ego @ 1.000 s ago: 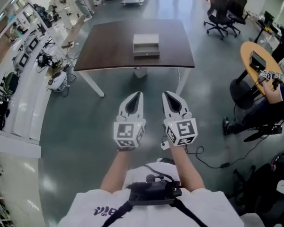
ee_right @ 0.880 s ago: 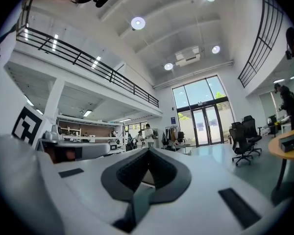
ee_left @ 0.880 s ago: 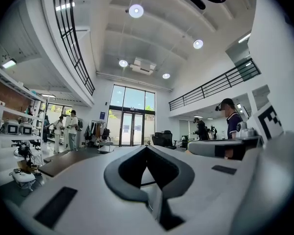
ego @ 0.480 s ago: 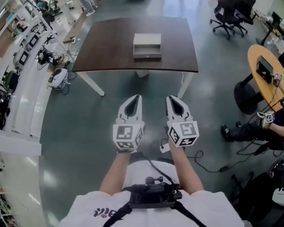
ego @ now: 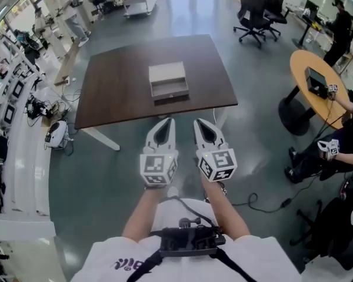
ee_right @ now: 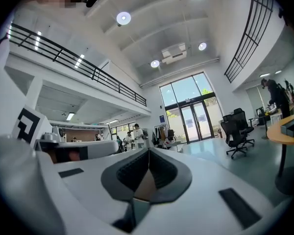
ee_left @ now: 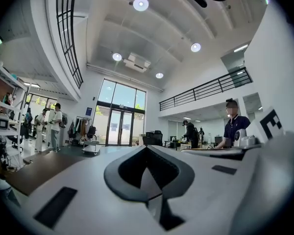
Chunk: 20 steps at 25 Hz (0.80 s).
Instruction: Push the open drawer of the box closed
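Box [ego: 167,73] mid-table [ego: 115,96], drawer [ego: 171,90] pulled out toward near edge; well ahead of both grippers. Left gripper [ego: 169,121] and right gripper [ego: 198,123] side by side, jaws together, holding nothing. Probably light, stiff, free-sliding; no grasp needed, push centre of front panel; risk of skidding whole box.

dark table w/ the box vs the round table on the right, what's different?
Colour: the dark table is deep brown, the round table light orange.
Support: the dark table has white legs, the round table a dark pedestal.
Load: the dark table bears the box with its drawer open, the round table a small dark device.
Both stand on the grey floor.
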Tool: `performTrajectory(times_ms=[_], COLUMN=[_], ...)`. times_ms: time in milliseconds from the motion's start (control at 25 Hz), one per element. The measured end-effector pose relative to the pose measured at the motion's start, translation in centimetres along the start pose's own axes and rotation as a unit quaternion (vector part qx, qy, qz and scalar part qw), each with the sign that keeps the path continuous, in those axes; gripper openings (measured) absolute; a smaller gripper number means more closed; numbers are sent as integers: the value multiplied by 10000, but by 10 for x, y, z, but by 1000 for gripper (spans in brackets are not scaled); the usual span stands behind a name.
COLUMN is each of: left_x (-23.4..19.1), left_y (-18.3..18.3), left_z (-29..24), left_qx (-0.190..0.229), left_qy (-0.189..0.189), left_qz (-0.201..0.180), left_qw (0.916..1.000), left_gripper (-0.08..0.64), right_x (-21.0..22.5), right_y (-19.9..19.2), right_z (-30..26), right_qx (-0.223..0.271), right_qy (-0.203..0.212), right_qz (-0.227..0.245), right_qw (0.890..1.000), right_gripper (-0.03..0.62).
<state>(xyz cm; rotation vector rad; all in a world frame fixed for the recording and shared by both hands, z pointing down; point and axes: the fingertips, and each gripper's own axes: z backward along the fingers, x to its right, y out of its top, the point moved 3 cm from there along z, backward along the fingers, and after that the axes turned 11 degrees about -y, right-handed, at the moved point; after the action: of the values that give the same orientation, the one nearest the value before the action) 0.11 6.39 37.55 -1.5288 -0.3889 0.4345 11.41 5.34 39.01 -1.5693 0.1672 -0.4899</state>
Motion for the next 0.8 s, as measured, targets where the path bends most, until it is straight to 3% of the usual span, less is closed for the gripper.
performTrajectory(times_ms=[280,800], left_x=[-75,-118], left_y=[-4,-8], left_z=[-23,-50], left_qx=[127,268], left_qy=[-257,-142], left_qz=[79,195], left_qw=[9996,9994], left_gripper=[9,9], right_x=[-27,-20], right_y=[-1,-5], right_z=[-64,-109], right_qx=[195,160], right_qy=[-353,-374], right_qz=[166,155], right_qw=[9990,9991], right_gripper=[3,3])
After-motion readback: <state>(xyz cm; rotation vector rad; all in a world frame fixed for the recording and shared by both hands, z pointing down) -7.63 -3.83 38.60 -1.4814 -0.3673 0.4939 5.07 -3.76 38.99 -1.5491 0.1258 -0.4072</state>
